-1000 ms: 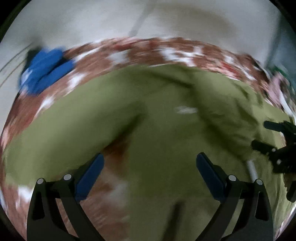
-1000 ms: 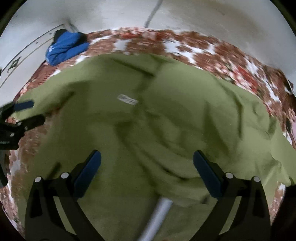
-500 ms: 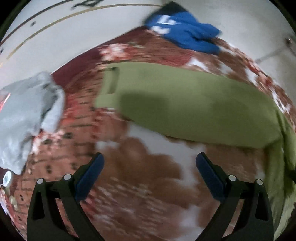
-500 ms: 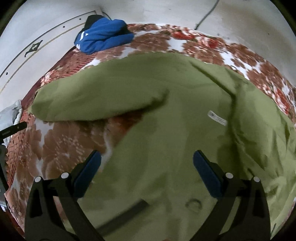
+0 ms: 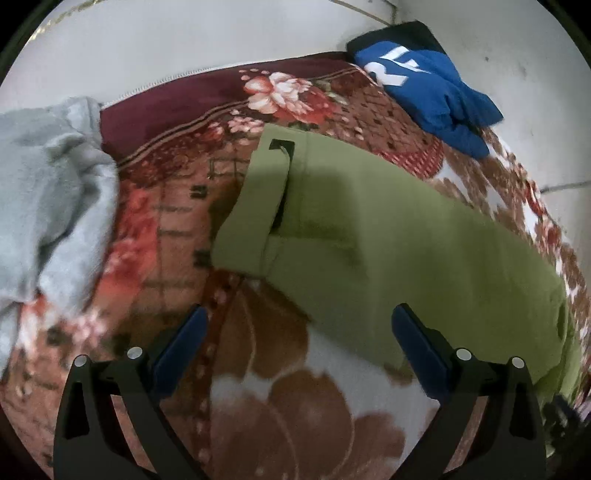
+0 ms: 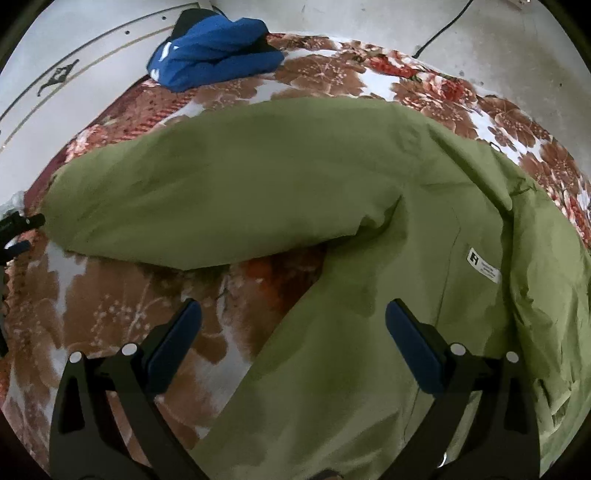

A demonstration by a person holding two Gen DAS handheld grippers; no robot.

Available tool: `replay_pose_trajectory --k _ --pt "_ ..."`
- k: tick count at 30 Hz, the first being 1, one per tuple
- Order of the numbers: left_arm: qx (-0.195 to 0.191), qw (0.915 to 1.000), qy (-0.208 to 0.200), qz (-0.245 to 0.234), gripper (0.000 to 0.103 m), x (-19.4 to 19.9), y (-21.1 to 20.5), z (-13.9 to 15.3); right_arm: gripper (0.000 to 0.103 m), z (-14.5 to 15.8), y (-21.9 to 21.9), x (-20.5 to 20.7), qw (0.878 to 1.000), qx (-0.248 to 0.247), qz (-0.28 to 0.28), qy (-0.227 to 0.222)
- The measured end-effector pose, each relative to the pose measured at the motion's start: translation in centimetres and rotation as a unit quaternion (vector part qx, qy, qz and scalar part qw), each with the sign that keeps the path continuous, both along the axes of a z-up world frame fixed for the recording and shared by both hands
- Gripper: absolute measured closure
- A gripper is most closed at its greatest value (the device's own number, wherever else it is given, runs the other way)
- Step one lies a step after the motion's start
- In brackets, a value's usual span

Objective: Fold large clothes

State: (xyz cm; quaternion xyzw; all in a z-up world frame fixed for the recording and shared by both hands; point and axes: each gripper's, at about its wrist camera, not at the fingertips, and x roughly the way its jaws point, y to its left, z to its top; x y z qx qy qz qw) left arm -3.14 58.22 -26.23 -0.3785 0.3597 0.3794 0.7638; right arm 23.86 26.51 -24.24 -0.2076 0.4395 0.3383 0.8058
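Note:
A large olive-green garment (image 6: 332, 206) lies spread on a floral blanket (image 6: 110, 306). One long sleeve (image 5: 388, 236) stretches out to the left, its cuff (image 5: 255, 206) lying flat. A white label (image 6: 484, 269) shows on the body at right. My left gripper (image 5: 295, 343) is open and empty, low over the blanket just in front of the sleeve. My right gripper (image 6: 291, 336) is open and empty above the garment's lower part. The left gripper's fingertips (image 6: 18, 225) show at the far left edge of the right wrist view.
A folded blue garment (image 5: 428, 92) lies at the blanket's far edge, also in the right wrist view (image 6: 214, 51). A light grey garment (image 5: 48, 192) is heaped at the left. Pale floor (image 5: 166, 40) surrounds the blanket. A black cable (image 6: 443, 29) runs across the floor.
The left gripper has swung left off the garment's body to the sleeve end and moved closer. The right gripper has turned left, so the sleeve and bare blanket show.

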Motion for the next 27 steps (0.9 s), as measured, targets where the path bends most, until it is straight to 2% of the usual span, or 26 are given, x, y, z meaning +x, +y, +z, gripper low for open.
replay_pose_trajectory --k 2,10,12,13,14,15,19,22,27 --pt "-0.022 0.9995 -0.021 0.012 0.005 0.3 1.1 -0.7 0.005 -0.5 0.1 0.5 1.000 -0.011 -0.012 -0.007" --pt "-0.025 0.9965 -0.073 0.031 0.009 2.0 2.8 -1.2 0.005 -2.3 -0.4 2.1 0.999 -0.028 -0.027 -0.010" --pt "-0.019 0.9970 -0.070 0.029 0.031 2.3 2.7 -1.1 0.005 -2.8 -0.7 2.4 0.999 -0.029 -0.033 -0.004" --pt "-0.012 0.9978 -0.058 0.028 0.038 2.5 2.5 -1.1 0.005 -3.0 -0.8 2.5 0.999 -0.030 -0.036 -0.001" --pt "-0.009 0.9982 -0.054 0.026 0.050 2.7 2.6 -1.2 0.005 -3.2 -0.8 2.6 0.999 -0.031 -0.036 0.002" --pt "-0.008 0.9985 -0.049 0.023 0.056 2.8 2.6 -1.2 0.005 -3.4 -1.0 2.6 0.999 -0.033 -0.037 0.004" --pt "0.017 0.9996 -0.022 0.012 0.071 3.2 1.9 -0.5 0.005 -3.5 -1.3 2.5 0.999 -0.034 -0.036 0.003" --pt "0.055 0.9984 0.000 -0.014 0.085 4.1 0.6 1.1 0.005 -3.0 -1.5 2.6 0.999 -0.030 -0.035 0.001" --pt "0.126 0.9908 0.024 -0.042 0.092 5.2 -1.9 4.7 0.005 -2.0 -2.3 2.3 0.999 -0.024 -0.037 -0.008"
